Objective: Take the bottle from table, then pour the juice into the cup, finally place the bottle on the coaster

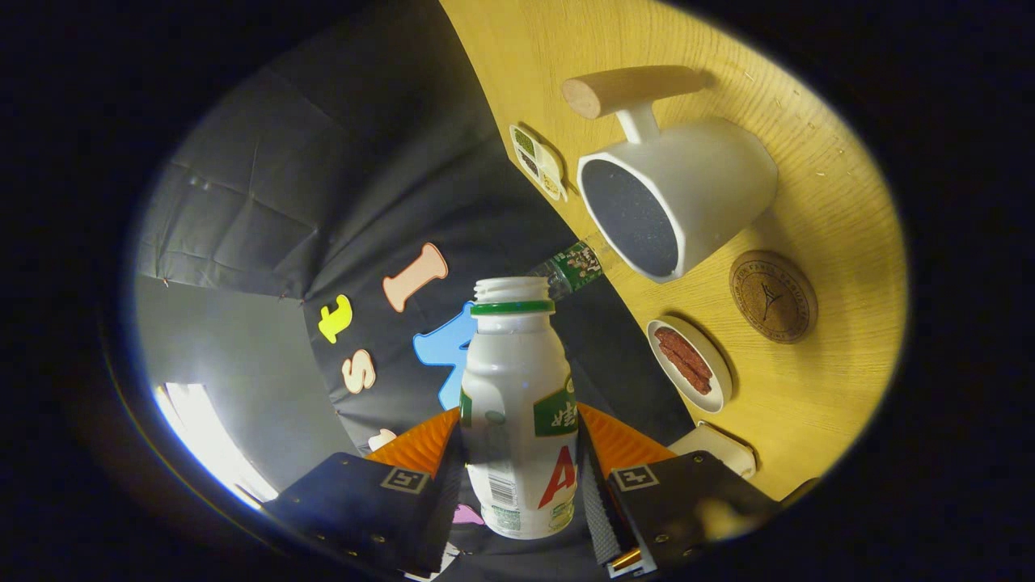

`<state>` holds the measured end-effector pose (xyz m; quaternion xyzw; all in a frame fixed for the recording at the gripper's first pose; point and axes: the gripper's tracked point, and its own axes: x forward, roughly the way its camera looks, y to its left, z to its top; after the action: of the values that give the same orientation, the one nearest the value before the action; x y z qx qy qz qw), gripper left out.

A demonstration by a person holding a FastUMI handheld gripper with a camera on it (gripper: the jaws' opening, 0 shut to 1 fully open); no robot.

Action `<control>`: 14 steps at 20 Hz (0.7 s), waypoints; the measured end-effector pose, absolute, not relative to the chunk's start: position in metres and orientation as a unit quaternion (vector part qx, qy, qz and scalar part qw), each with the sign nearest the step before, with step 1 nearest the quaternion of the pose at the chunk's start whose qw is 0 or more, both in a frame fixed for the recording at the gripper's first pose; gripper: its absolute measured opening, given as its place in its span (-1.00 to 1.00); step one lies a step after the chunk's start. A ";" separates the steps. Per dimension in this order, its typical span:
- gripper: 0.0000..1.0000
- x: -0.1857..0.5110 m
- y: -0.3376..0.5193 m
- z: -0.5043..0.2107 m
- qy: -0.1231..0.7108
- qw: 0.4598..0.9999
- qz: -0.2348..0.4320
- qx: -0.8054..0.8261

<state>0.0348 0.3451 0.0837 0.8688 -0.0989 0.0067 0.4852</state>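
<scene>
The gripper (521,465) pinches a smooth white plastic bottle (517,420) between both fingers, cap off. Beyond it, on the pale wooden table (817,388), sit a round white cup (675,198) with a wooden handle, a flat round cork coaster (772,296) — and a small dish (690,364).

White bottle (517,428), green neck ring; white cup (687,194), dark speckled inside; brown cork coaster (773,296); yellow wood-grain table (817,388).

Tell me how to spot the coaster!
Find the wooden table, then the big white cup with a wooden handle. Right beside the cup lies the coaster: flat, round, brown cork, unlike the nearby white dish of food. The tool grips the bottle.
</scene>
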 end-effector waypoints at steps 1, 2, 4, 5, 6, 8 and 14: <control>0.35 0.034 0.346 0.085 -0.098 0.485 0.006 0.869; 0.35 0.034 0.347 0.086 -0.098 0.484 0.008 0.870; 0.35 0.033 0.347 0.087 -0.098 0.483 0.011 0.870; 0.35 0.033 0.348 0.088 -0.097 0.484 0.011 0.870; 0.35 0.033 0.348 0.088 -0.098 0.484 0.010 0.869; 0.34 0.031 0.347 0.089 -0.099 0.485 0.011 0.869; 0.35 0.031 0.346 0.094 -0.100 0.478 0.015 0.872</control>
<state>0.0307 0.3465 0.0940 0.8723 -0.1002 0.0146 0.4783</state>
